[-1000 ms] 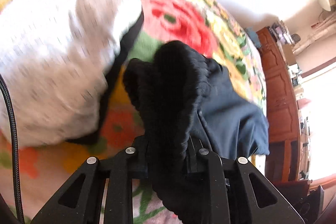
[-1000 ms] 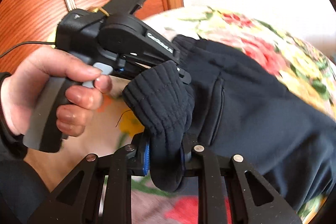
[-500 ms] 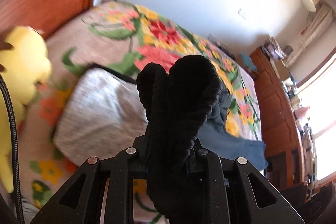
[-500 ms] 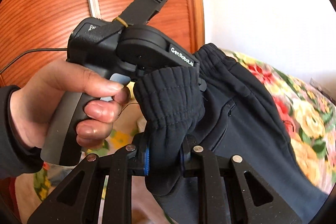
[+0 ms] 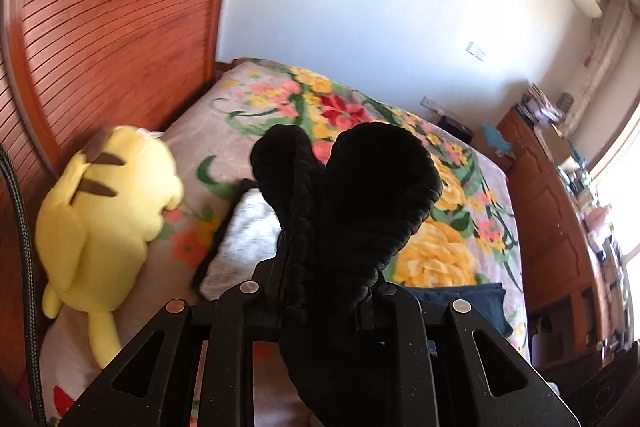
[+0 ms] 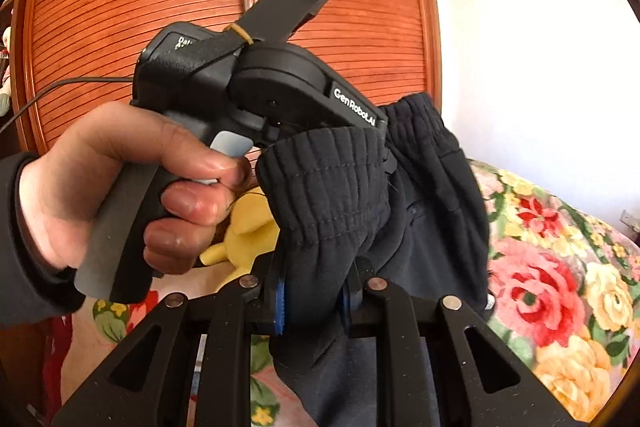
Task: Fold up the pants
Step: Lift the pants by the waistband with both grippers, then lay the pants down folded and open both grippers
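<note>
Pants — dark, soft, limp, light; ribbed waistband bunched, best hold. Left gripper and right gripper — fingers clamped on waistband above bed.

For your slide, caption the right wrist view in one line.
Right tongs and left tongs clamp the dark pants waistband above the floral blanket.

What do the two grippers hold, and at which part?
Both the left gripper and right gripper hold the dark pants by the ribbed waistband.
</note>
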Available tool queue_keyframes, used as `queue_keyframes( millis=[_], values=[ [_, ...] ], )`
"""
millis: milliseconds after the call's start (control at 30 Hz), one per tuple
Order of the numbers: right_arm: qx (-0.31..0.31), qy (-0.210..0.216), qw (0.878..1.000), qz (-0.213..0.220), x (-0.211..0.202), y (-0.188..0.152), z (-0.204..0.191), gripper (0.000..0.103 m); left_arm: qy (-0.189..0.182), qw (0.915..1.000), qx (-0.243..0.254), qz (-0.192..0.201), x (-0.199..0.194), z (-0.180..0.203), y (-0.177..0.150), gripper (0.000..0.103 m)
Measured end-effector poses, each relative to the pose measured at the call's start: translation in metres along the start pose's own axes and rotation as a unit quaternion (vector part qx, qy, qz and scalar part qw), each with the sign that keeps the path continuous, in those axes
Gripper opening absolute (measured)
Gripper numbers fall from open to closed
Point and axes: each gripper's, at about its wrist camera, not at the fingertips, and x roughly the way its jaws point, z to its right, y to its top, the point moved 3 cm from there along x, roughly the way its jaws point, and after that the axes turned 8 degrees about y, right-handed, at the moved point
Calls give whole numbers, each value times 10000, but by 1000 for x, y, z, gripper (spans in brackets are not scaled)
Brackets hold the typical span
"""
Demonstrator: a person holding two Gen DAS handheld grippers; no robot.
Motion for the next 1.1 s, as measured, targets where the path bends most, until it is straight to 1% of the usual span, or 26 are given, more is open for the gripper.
queue_keyframes(
  millis=[133, 267, 367, 467, 600, 633, 667, 767, 867, 967, 1000, 1100],
  values=[
    [190, -348, 9992, 30, -48, -21, 35, 20, -158, 9993, 336, -47, 14, 76, -9, 23],
    [388, -833, 9958, 7, -104, -53, 88, 20, -378, 9965, 741, -119, 36, 173, -25, 23],
    [623, -1194, 9909, 18, -156, -80, 128, 20, -561, 9935, 963, -221, 49, 248, -34, 23],
    [779, -1467, 9861, 8, -195, -99, 157, 20, -679, 9905, 1144, -332, 64, 317, -44, 23],
    [1017, -1785, 9786, 67, -252, -125, 198, 20, -813, 9861, 1372, -467, 86, 391, -53, 23],
    [1071, -1835, 9771, 80, -263, -131, 205, 20, -846, 9847, 1439, -501, 90, 410, -58, 23],
    [1124, -1898, 9753, 83, -272, -137, 212, 20, -868, 9837, 1474, -545, 97, 430, -56, 23],
    [1313, -2090, 9690, 88, -305, -159, 237, 20, -927, 9797, 1649, -668, 123, 475, -58, 23],
    [1464, -2272, 9628, 45, -337, -182, 265, 20, -973, 9747, 1845, -805, 157, 504, -57, 24],
    [1656, -2444, 9554, -51, -369, -216, 294, 20, -953, 9688, 2092, -930, 190, 542, -69, 24],
    [1729, -2491, 9529, -99, -374, -227, 305, 20, -938, 9667, 2174, -974, 200, 555, -76, 24],
    [1972, -2647, 9436, -261, -384, -263, 328, 20, -905, 9606, 2349, -1183, 246, 584, -96, 24]
  ],
)
